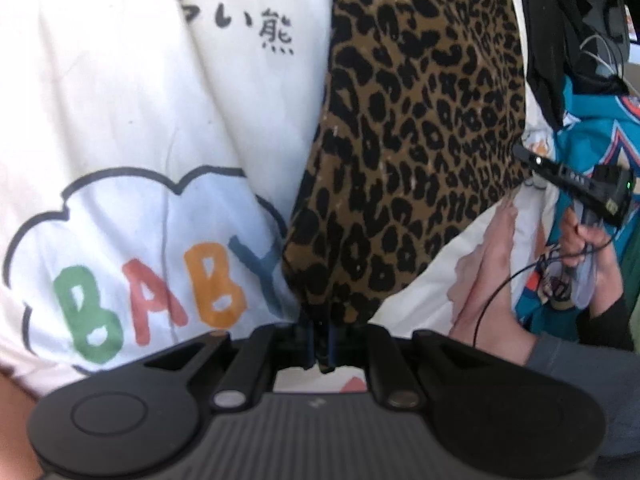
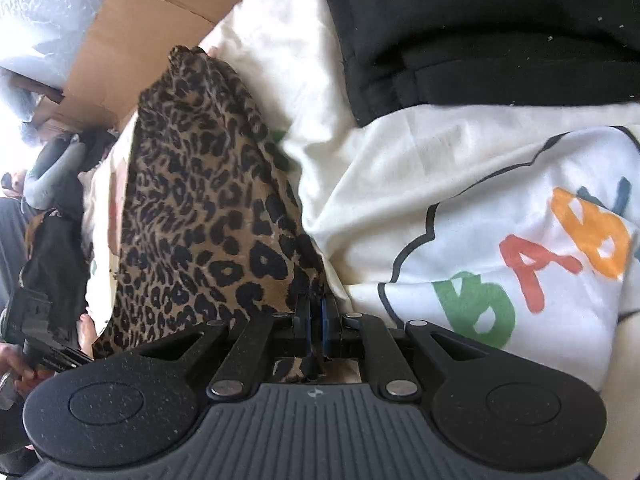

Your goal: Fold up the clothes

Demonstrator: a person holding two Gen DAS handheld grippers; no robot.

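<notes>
I am holding a leopard-print garment [image 1: 408, 128] stretched between my two grippers, above a white cloth printed with a cloud and the word BABY [image 1: 132, 200]. It looks thin, light and very soft, sagging into loose folds, so it should drape easily and slip unless pinched firmly; the edges and corners are the sensible places to grip it. My left gripper [image 1: 320, 340] is pinched fully closed on one gathered end of the garment. My right gripper [image 2: 316, 320] is likewise clamped tight on the other end. Whether these ends are true corners I cannot tell, since the fabric bunches there. A black garment [image 2: 480, 40] lies beyond, on the white cloth.
</notes>
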